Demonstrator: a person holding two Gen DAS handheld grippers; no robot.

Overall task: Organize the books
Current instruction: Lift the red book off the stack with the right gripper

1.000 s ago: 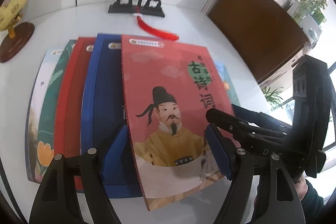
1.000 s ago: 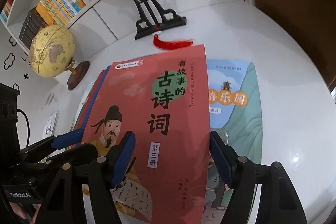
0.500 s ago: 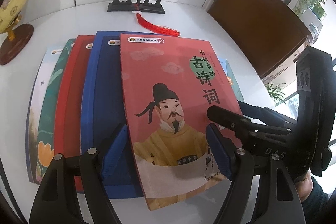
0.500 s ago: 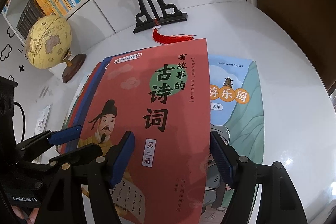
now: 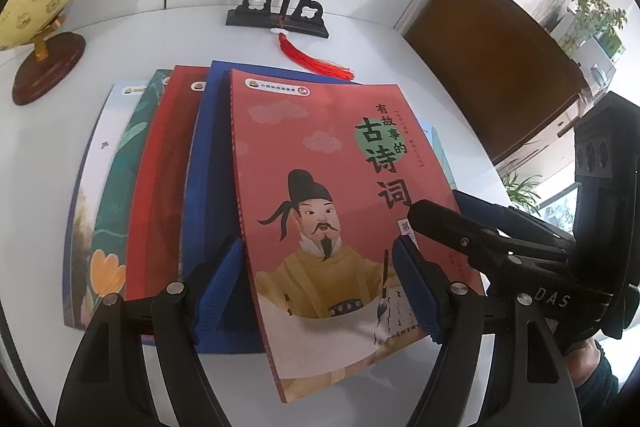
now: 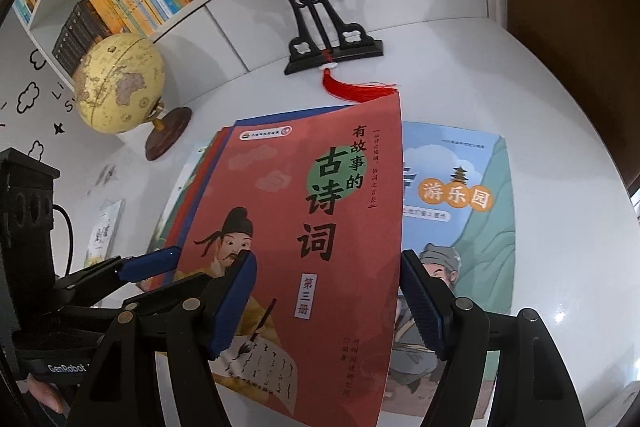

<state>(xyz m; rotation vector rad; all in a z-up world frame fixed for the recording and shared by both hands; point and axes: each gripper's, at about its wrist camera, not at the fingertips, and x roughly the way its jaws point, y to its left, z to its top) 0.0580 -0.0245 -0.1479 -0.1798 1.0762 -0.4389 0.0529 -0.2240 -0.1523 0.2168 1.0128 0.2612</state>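
Item: pink poetry book (image 5: 320,187), long axis running away from you toward the fan stand (image 5: 288,7), title end far. Cover shows a black-capped poet in yellow (bold black characters at right). It tops four fanned books on the counter (image 5: 400,59); a sixth, blue-green book (image 6: 460,227), lies beside. Your left tongs (image 5: 316,287) and right tongs (image 6: 326,307) gape wide, gripping nothing.

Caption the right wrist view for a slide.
Open right hand-held gripper straddling the red poetry book atop fanned books, globe behind.
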